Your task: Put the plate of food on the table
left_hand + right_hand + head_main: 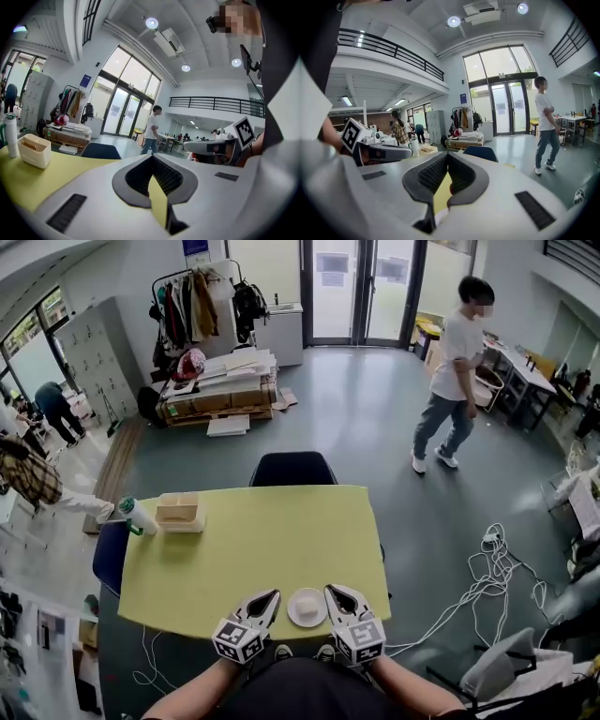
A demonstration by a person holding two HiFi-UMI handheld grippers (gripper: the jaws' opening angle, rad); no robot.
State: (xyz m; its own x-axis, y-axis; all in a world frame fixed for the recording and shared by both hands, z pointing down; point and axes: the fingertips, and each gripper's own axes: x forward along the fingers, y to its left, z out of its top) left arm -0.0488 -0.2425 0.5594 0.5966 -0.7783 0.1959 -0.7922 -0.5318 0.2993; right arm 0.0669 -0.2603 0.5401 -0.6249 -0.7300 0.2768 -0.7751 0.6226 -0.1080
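Plate [307,607] on the table [281,540], at its near edge, between our two grippers.
At the far left of the table a bottle [137,516] and a box [178,510] stand side by side, well apart from us. Our left gripper [271,597] is at the near edge, jaws closed on nothing. Just to its right sits the white plate, flat on the tabletop, then our right gripper [333,592], jaws likewise together and empty.
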